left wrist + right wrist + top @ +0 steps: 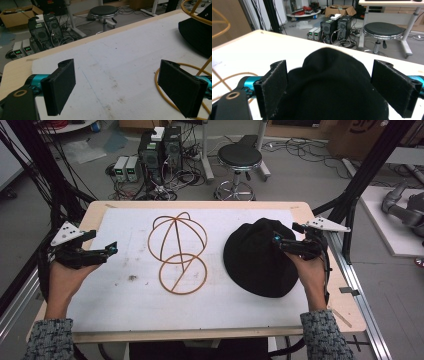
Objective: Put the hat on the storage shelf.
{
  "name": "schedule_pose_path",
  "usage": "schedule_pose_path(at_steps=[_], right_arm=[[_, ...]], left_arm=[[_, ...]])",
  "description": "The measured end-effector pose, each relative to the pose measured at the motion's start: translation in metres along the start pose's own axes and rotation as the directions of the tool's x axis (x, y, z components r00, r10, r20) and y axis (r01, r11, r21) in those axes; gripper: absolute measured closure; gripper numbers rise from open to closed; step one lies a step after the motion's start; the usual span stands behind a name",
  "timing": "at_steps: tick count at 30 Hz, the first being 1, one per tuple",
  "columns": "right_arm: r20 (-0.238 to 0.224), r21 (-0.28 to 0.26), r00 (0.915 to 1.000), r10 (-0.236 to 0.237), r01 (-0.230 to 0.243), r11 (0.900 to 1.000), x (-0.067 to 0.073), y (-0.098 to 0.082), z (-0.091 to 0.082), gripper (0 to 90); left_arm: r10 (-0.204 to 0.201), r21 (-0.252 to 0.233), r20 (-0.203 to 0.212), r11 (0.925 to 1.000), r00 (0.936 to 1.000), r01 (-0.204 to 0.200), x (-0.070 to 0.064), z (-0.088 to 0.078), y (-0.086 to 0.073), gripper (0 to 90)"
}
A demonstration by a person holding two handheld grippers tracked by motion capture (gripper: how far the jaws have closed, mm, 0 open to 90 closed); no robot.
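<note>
Room: grey floor behind the table, with a black round stool [239,156], two dark computer towers [161,148] and small power supplies [127,168] among loose cables.
Surface: wooden table [95,215] covered by a white mat [125,295], lightly stained near the middle.
Wire stand: golden wire hat stand [178,251], a ring base with a domed frame above it, set near the mat's centre.
Hat: black hat [257,257] lying on the right half of the mat, just beside the stand and apart from it.
Left gripper: left gripper [111,250] held over the mat's left edge, jaws spread wide with nothing between them; in the left gripper view the stand's ring [160,82] lies near one jaw.
Right gripper: right gripper [277,242] at the hat's right side, jaws spread apart, straddling the hat's crown [332,82]; whether the pads touch the fabric I cannot tell.
</note>
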State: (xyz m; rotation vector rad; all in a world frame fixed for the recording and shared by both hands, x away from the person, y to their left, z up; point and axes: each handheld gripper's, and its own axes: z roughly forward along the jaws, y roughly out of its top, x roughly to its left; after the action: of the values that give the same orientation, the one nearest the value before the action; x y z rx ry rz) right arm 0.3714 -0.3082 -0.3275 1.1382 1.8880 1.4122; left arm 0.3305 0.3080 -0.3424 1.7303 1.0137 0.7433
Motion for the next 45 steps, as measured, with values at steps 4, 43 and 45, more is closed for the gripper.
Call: schedule_pose_path(at_steps=[4, 43, 45], right_arm=[[0.028, 0.001, 0.9994, 0.021, -0.021, 1.000, -0.006, 0.002, 0.015, 16.4], [0.023, 0.053, 0.9993, 0.028, -0.029, 0.998, -0.003, 0.003, 0.032, 86.2], [0.017, 0.041, 0.9997, 0.020, -0.021, 0.999, -0.002, 0.006, 0.028, 86.2]], left_arm=[[0.004, 0.001, 0.003, 1.0000, 1.0000, -0.004, -0.001, 0.002, 0.001, 15.1], [-0.018, -0.007, -0.006, 0.9998, 0.9998, 0.018, 0.002, 0.001, -0.001, 15.2], [-0.017, -0.008, -0.008, 0.9998, 0.9998, 0.017, 0.003, 0.000, -0.001, 15.2]])
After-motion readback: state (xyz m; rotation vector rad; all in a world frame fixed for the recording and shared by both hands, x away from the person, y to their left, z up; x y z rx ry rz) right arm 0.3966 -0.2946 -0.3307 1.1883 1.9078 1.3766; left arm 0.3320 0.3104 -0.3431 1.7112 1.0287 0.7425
